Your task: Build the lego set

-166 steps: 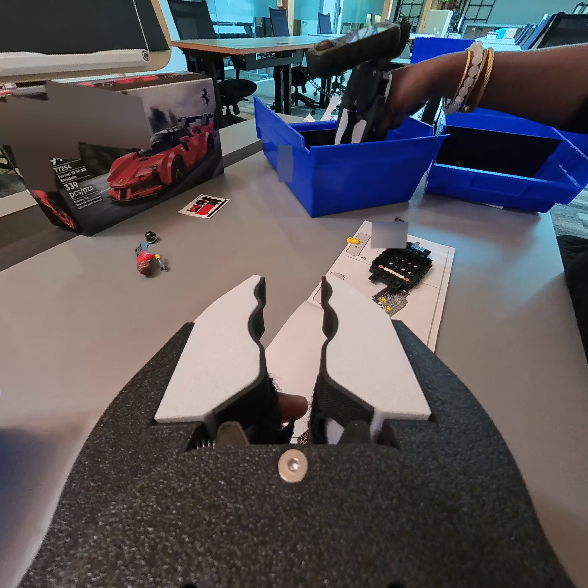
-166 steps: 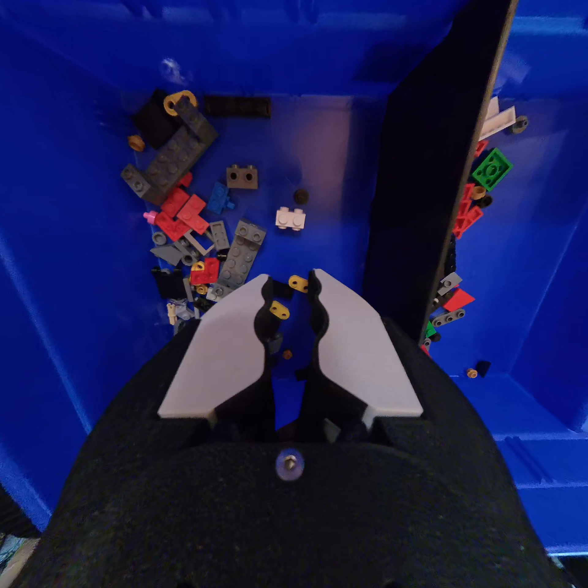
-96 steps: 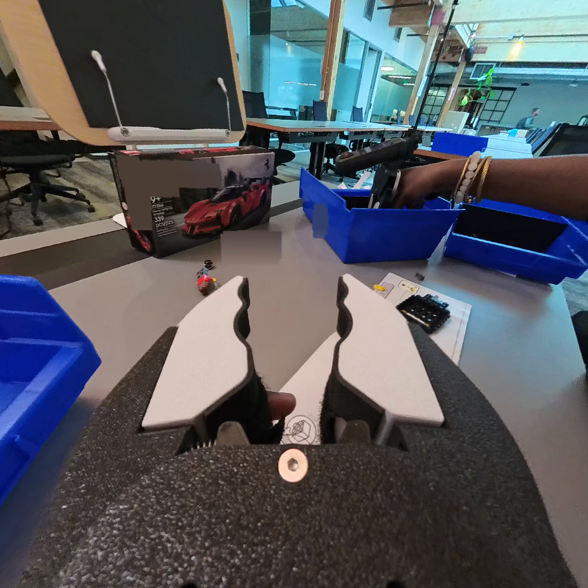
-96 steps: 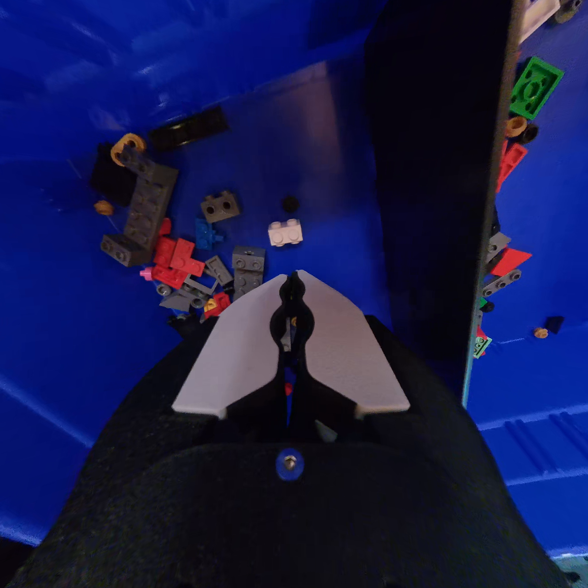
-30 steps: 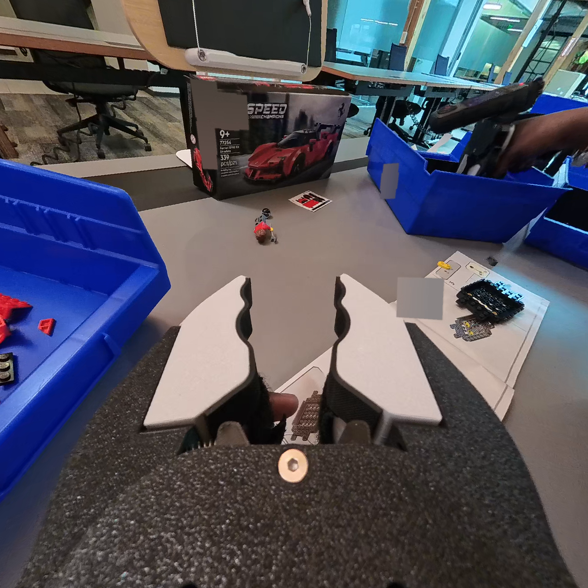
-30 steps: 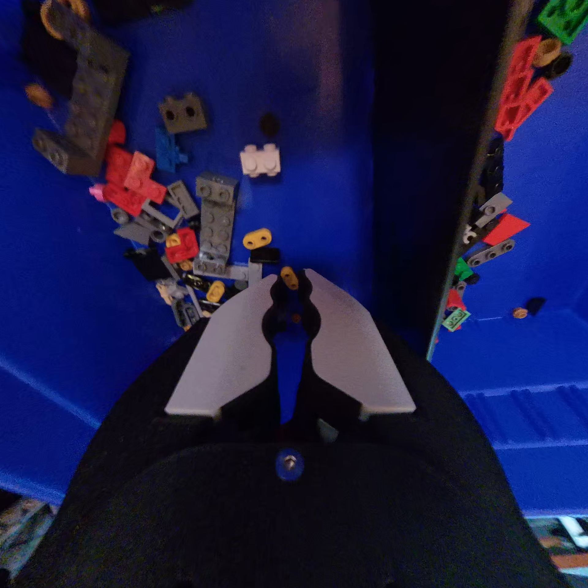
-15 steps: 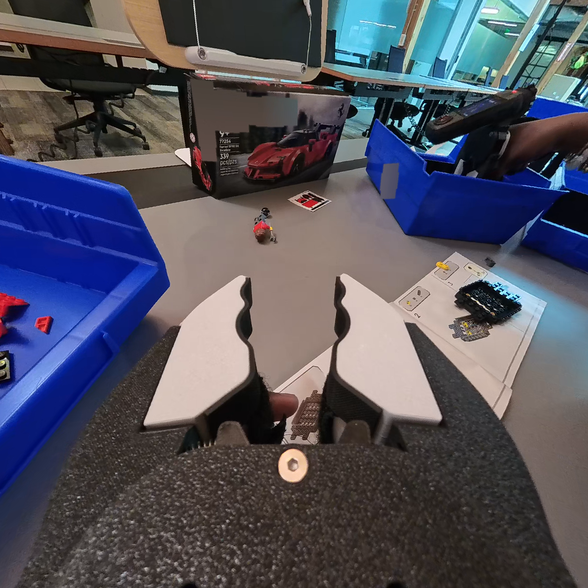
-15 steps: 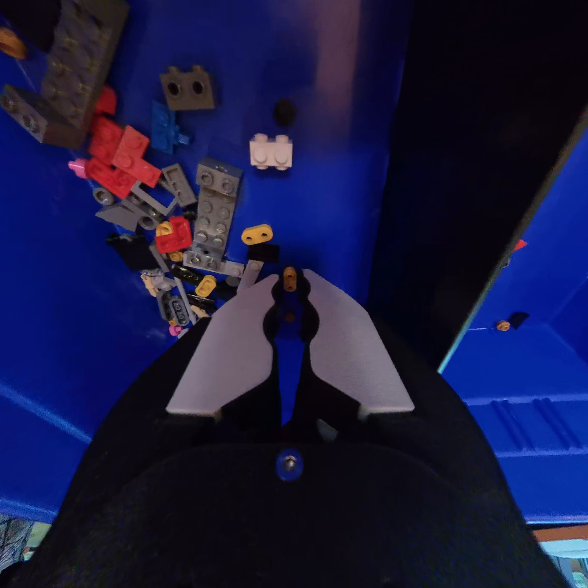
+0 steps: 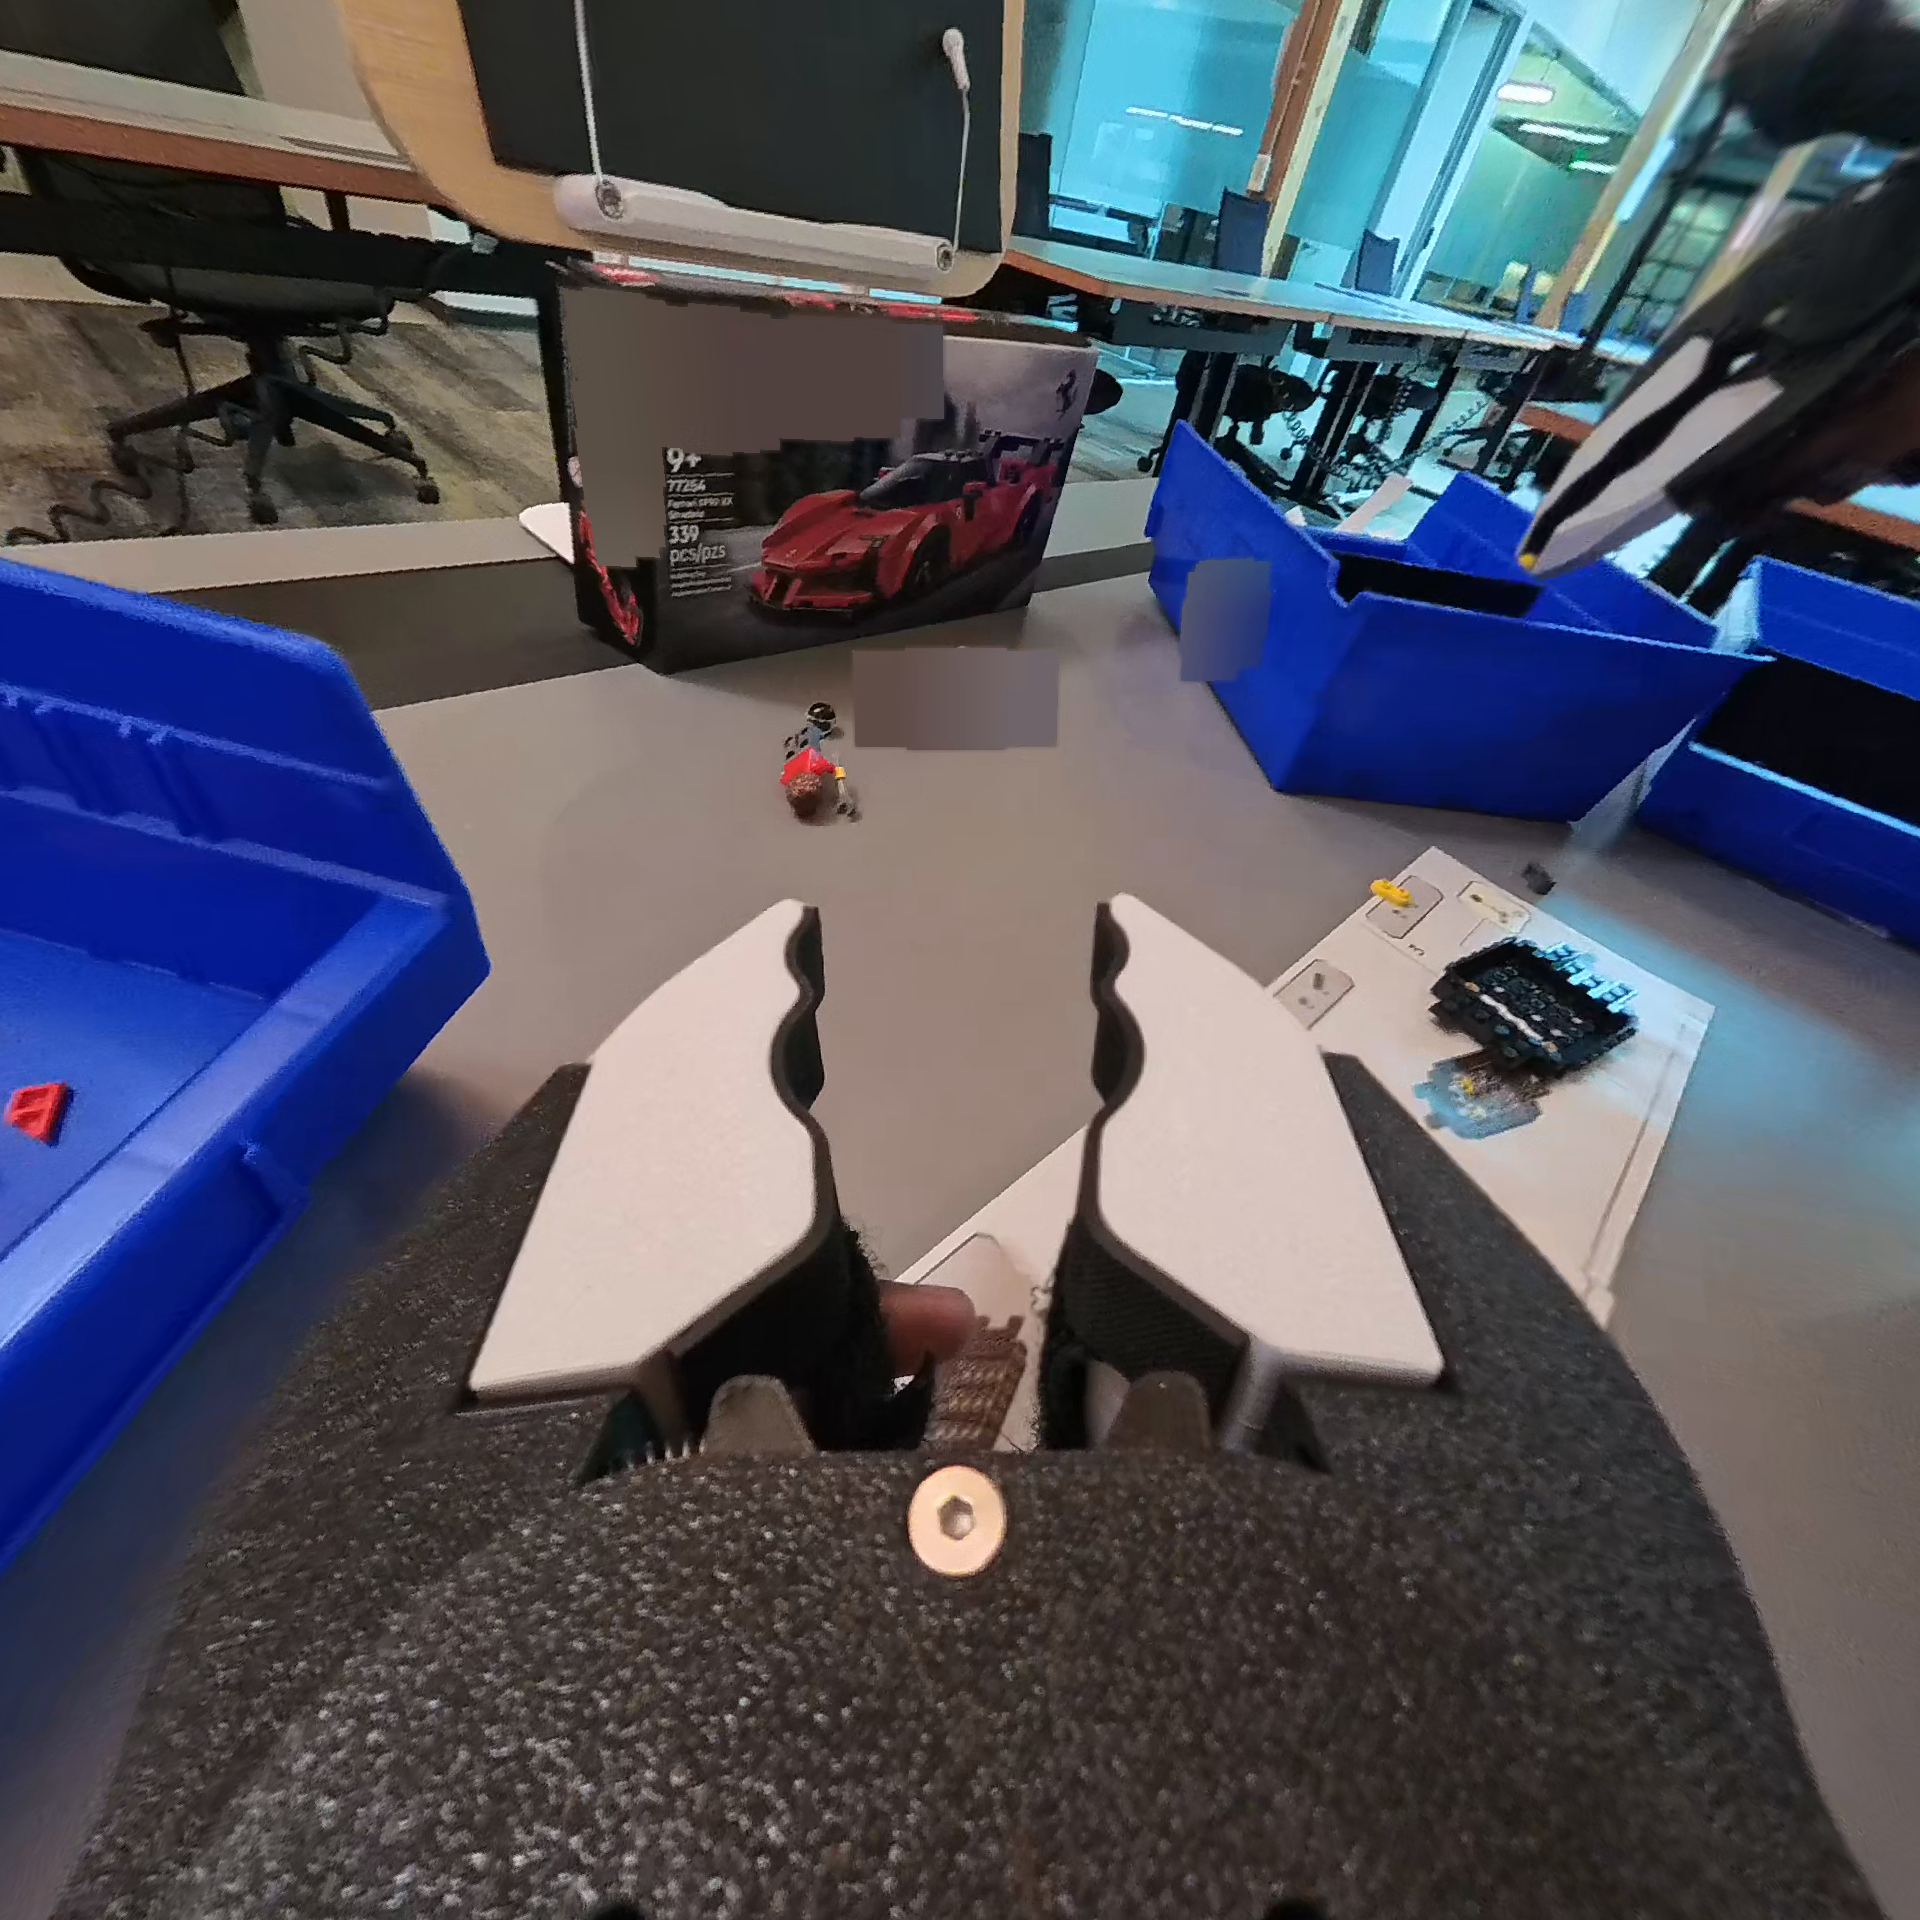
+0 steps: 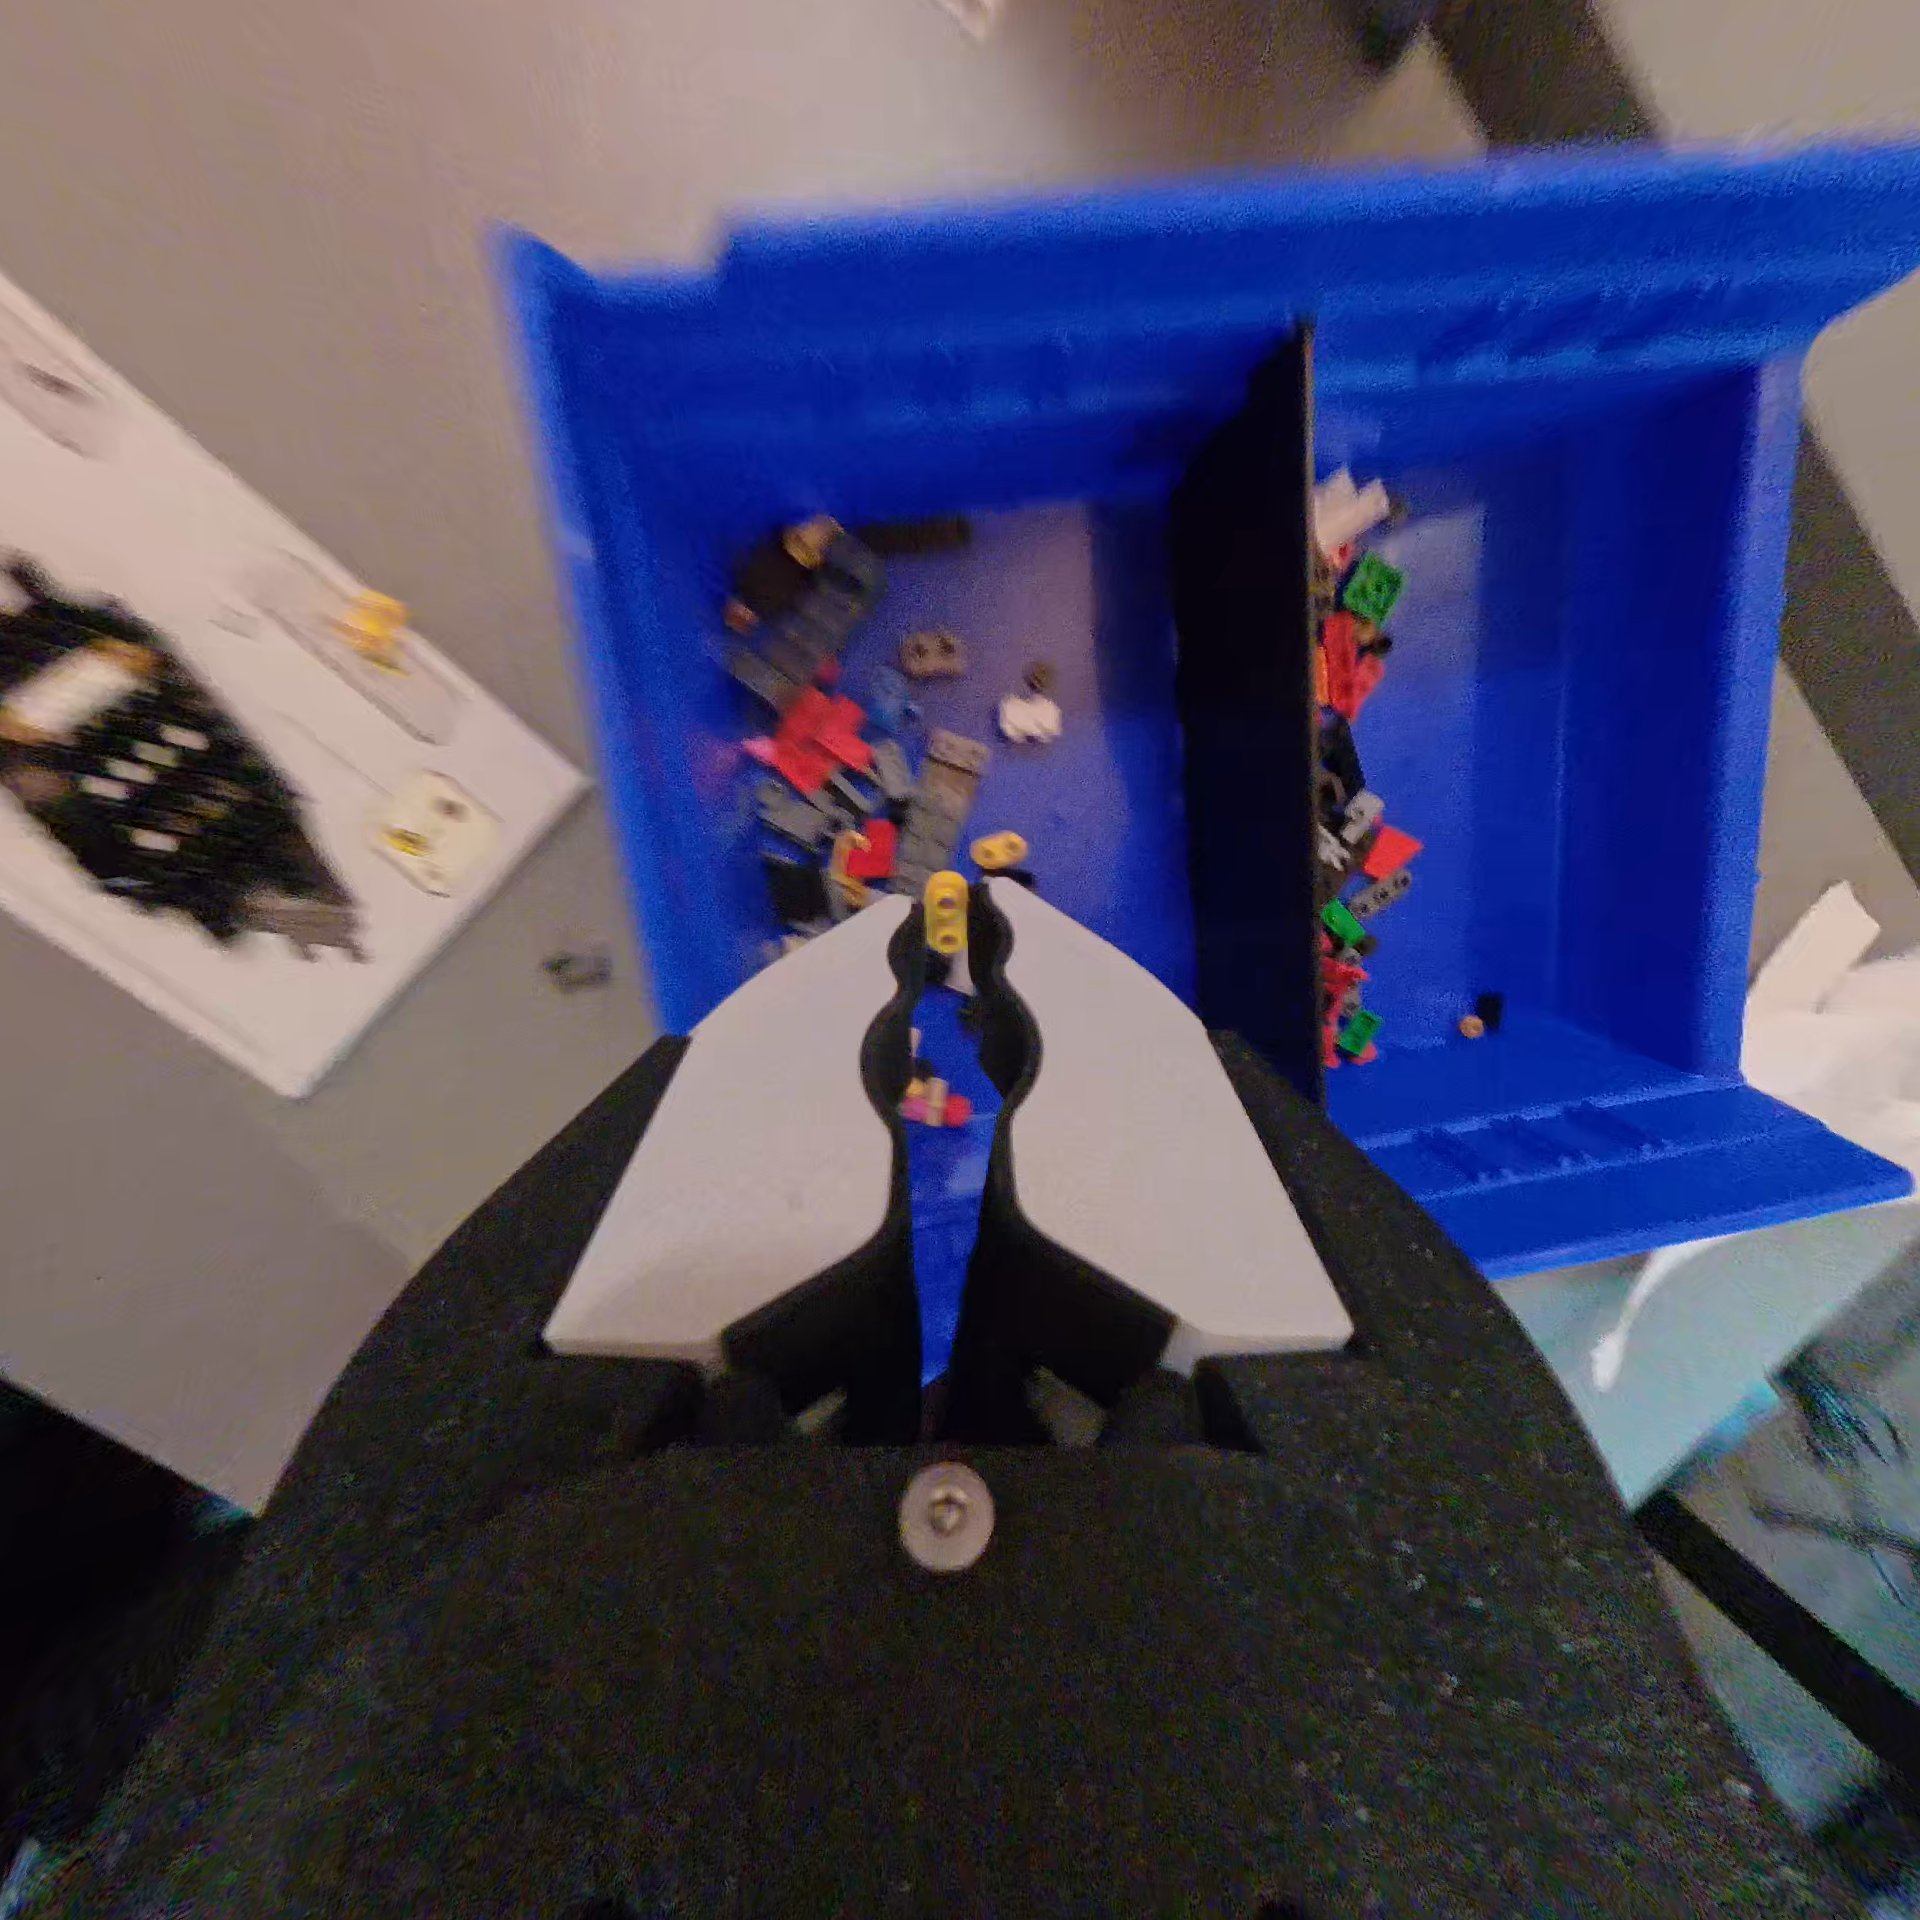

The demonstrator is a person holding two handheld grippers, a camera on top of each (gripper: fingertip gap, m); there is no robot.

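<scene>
Above the grey table [image 10: 312,260], your right gripper [image 10: 948,925] pinches a small yellow piece [image 10: 945,923] over the blue bin [image 10: 1662,935]; your left gripper [image 9: 951,925] stands wide, holding nothing.

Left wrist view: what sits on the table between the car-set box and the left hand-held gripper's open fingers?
Only a small cluster of loose pieces, red and dark; otherwise bare grey table, up to the box.

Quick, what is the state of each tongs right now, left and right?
Left tongs: open, nothing between them, above the grey table.
Right tongs: closed on a small yellow piece, above the blue bin.
</scene>
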